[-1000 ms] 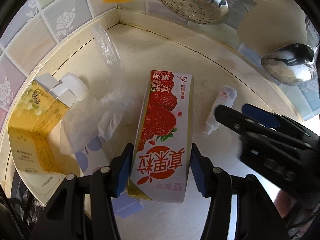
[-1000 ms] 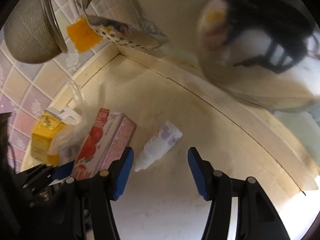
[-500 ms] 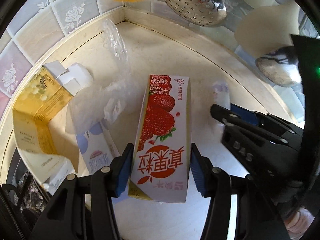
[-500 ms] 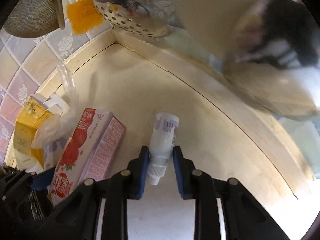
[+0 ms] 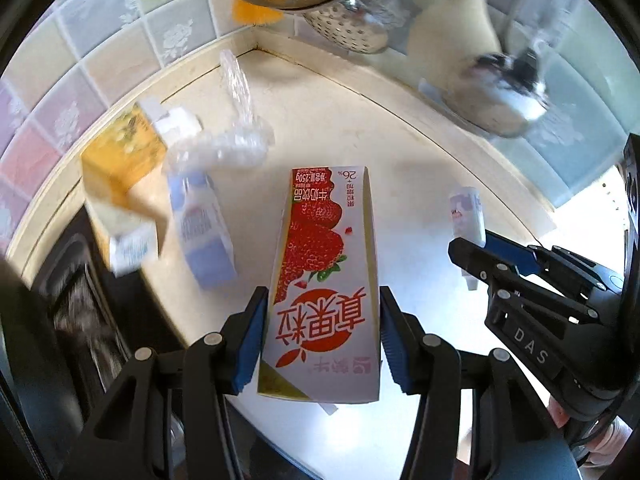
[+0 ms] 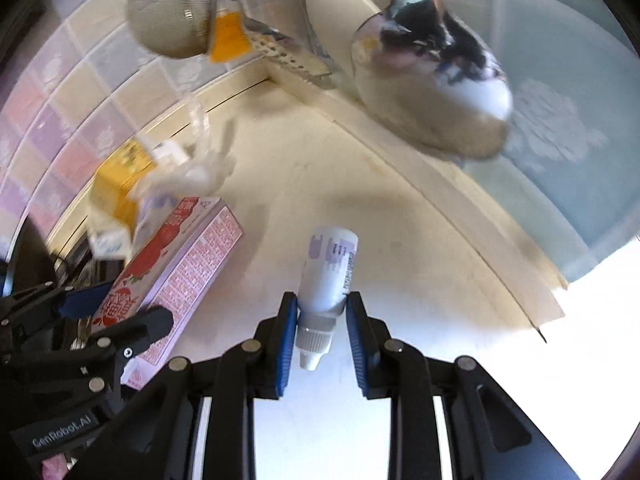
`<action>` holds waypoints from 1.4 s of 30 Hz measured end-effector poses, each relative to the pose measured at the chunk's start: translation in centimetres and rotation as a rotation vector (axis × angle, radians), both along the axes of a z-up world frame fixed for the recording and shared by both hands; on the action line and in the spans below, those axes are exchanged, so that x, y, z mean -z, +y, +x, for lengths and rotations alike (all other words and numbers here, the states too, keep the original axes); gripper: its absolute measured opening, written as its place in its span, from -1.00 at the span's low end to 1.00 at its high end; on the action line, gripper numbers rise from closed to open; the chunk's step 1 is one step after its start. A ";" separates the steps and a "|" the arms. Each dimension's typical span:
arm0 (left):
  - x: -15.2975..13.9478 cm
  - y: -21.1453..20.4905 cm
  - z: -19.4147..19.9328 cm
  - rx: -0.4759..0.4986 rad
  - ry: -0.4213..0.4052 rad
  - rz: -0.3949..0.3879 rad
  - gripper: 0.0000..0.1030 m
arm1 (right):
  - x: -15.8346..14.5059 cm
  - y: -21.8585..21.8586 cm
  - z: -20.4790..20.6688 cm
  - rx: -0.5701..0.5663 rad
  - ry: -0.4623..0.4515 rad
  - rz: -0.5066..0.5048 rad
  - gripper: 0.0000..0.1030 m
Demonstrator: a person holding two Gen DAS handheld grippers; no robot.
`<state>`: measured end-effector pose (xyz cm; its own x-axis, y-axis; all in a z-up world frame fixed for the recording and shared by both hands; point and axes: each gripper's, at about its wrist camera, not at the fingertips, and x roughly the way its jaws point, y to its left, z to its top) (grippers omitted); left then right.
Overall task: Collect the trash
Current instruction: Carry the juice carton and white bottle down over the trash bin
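Red strawberries cover the milk carton that your left gripper holds, its blue pads pressed flat against both long sides in the left wrist view. The carton hangs clear above the cream countertop. Beyond it, the counter runs into a tiled corner, and the space between carton and corner is bare. To the left, close to the counter's edge, a yellow box, a pale blue-and-white carton and crumpled clear plastic crowd together, blurred; which of them touch you cannot tell. A dark opening lies past that edge, its contents unreadable. To the right, your right gripper enters with a small white bottle, partly hidden by its fingers. A metal strainer and a perforated ladle hang overhead, cut off by the frame.

In the right wrist view, your right gripper stands narrow, having just closed on the small white bottle at its shoulder; the cap points back toward you. Open counter stretches ahead to the raised back edge. The strawberry carton and left gripper sit to the left. A shiny ladle bowl looms above, blurred. Bright glare washes out the lower right.
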<state>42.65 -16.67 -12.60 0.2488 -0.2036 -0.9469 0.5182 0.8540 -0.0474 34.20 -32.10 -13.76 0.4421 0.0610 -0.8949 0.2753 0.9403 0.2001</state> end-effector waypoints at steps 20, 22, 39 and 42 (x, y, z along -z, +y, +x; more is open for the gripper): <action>-2.9 5.8 -22.5 -0.001 0.089 -0.135 -0.01 | -1.0 4.3 -18.2 -0.171 0.041 0.124 -0.52; -2.7 7.0 -25.0 0.010 0.114 -0.157 -0.01 | -0.6 5.2 -20.7 -0.177 0.056 0.116 -0.52; 10.2 11.4 -35.5 0.036 0.412 -0.116 -0.01 | 12.9 9.6 -32.3 -0.075 0.349 0.199 -0.52; 15.4 11.3 -35.2 0.012 0.455 -0.106 -0.01 | 17.2 9.9 -32.6 -0.081 0.417 0.222 -0.52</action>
<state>7.41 -5.42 -27.96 -0.1897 -0.3054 -0.9331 0.4344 0.8262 -0.3587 1.58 -22.18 -30.93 0.0342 0.2898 -0.9565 0.3021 0.9093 0.2863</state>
